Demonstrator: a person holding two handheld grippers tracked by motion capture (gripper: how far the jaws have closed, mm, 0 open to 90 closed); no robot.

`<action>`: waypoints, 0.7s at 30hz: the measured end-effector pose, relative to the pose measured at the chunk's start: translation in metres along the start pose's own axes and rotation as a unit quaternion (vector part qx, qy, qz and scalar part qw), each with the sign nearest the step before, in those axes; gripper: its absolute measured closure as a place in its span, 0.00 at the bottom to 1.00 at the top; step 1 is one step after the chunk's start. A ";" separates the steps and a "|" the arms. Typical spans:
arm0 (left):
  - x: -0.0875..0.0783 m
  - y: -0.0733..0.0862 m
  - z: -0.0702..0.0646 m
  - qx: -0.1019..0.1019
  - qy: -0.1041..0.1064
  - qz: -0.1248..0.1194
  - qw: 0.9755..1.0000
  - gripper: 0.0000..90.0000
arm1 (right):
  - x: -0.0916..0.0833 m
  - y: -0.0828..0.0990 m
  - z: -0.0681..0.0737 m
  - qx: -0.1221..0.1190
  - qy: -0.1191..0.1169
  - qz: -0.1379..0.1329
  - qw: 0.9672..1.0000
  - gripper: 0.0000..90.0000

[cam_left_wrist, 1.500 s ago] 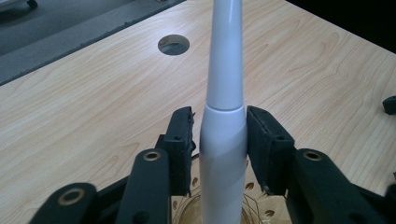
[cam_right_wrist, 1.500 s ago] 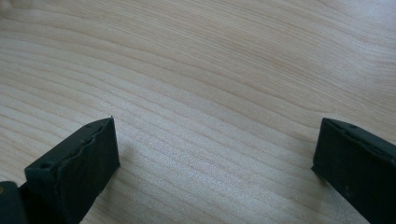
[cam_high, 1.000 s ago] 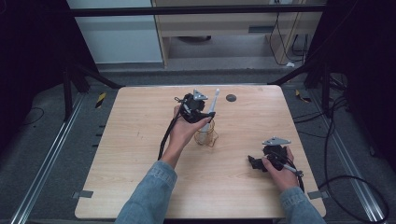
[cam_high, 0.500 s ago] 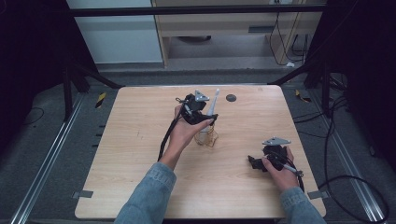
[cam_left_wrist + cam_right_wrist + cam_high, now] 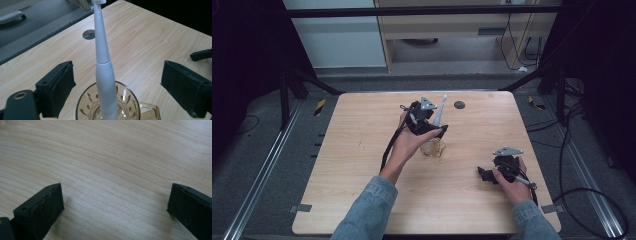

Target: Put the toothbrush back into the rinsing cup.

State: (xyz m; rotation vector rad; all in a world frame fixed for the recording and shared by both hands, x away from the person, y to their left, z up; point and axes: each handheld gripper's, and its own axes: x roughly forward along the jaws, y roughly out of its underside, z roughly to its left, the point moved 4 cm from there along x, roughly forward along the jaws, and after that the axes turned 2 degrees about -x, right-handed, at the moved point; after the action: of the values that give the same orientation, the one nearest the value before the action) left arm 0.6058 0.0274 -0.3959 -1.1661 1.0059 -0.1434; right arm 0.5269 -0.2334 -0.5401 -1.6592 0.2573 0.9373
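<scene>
White and slender, an electric toothbrush (image 5: 103, 62) stood nearly upright in an amber glass cup (image 5: 125, 100) near the middle of the wooden worktop (image 5: 362, 165), its long axis leaning slightly toward the far edge, brush head uppermost. The left gripper (image 5: 430, 131) hovered right at the cup, and its jaws had just been opening; in the left gripper view the handle rose between the two black pads (image 5: 58, 85) with clear space on either side, so nothing pressed on it. The right gripper (image 5: 486, 174) rested low over bare wood near the person's side, well apart from the cup, its jaws spread wide and empty. Judging by this, the left hand was far nearer, and backing straight away from the upright handle looked like the likely coming move.
</scene>
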 end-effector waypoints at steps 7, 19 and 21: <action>-0.003 0.000 -0.004 0.009 0.004 0.000 1.000 0.08 | 0.000 0.000 0.000 0.001 -0.001 0.000 1.000 0.00; -0.015 0.006 -0.004 0.009 0.012 -0.010 1.000 0.06 | 0.000 0.000 0.000 0.000 0.000 0.000 1.000 0.00; -0.018 0.007 -0.004 0.011 0.014 -0.012 1.000 0.05 | 0.000 0.000 0.000 0.000 0.000 0.000 1.000 0.00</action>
State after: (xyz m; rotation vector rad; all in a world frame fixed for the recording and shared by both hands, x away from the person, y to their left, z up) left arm 0.5904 0.0378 -0.3912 -1.1601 1.0122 -0.1896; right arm 0.5269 -0.2334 -0.5401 -1.6590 0.2579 0.9381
